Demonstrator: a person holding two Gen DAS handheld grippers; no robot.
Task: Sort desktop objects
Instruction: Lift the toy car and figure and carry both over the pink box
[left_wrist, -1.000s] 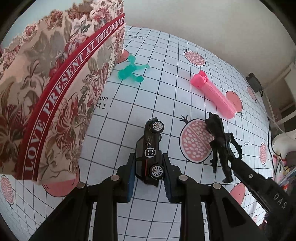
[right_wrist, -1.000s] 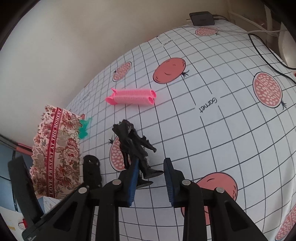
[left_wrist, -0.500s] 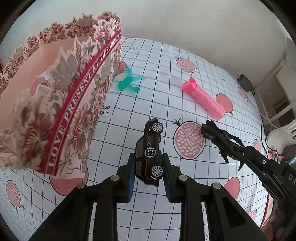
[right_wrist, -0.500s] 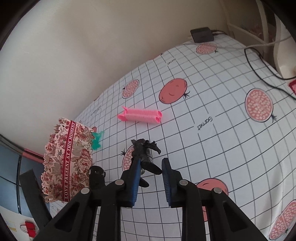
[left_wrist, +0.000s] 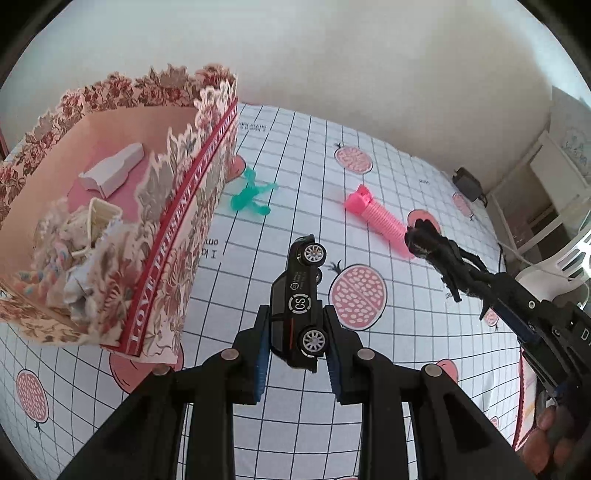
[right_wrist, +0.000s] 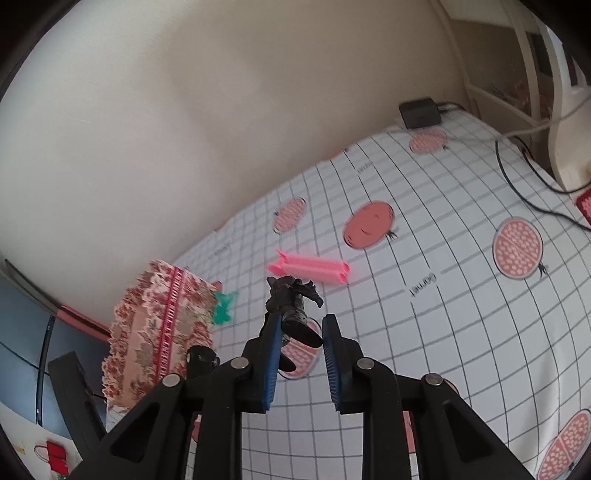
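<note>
Floral box (left_wrist: 168, 258) red band – "LOVE PRESENT AT…", rest unreadable. Black toy car (left_wrist: 300, 302) – "CS" in circle. Grid cloth (right_wrist: 461, 332) on desk – "Garnet". Other print too small.

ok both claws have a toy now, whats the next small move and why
Probably carry the left claw leftward over the floral box and let go there. It is shut on the black toy car, which hangs clear of the tablecloth, and the open box sits close on its left. The right claw holds the black figure and could follow.
</note>
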